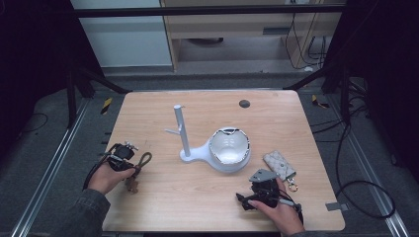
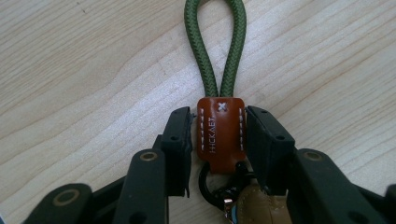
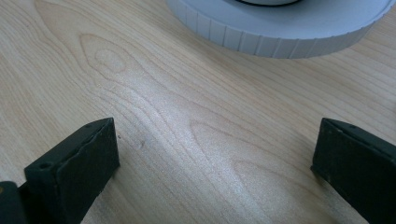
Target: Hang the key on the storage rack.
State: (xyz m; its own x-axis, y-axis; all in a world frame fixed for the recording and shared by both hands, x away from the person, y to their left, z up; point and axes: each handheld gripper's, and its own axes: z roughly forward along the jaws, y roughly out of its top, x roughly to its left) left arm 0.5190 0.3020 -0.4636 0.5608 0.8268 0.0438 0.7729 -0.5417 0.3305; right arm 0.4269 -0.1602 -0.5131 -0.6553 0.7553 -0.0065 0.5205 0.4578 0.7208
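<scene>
left tool [image 2: 218,135]: at the left edge of the tabletop [image 1: 207,202] in the high view, held in the person's left hand [image 1: 104,177]; its two black jaws are drawn in against the sides of the brown leather tab [image 2: 220,137], pinching it.
key strap [image 1: 143,160]: a green cord loop [image 2: 215,44] runs away from the tool and lies flat on the wood; the stitched leather tab joins its two ends, and a black clip ring [image 2: 208,184] with a tan piece sits below the tab, between the jaw bases.
white stand [image 1: 182,131]: upright post near the tabletop's middle, with a short side peg, on a flat base that joins a round white dish [image 1: 228,148]; well apart from the key strap.
dish: white, with a dark-lined rim, just right of the post.
right tool [image 3: 215,158]: near the front edge, in the person's right hand [image 1: 276,210]; jaws spread wide over bare wood, nothing between them, with the ribbed white base of the dish ahead.
patterned key pouch [image 1: 279,165]: flat on the tabletop just right of the dish, near the right tool, with a small metal ring at its near end.
dark round spot [image 1: 244,103]: at the far side of the tabletop.
</scene>
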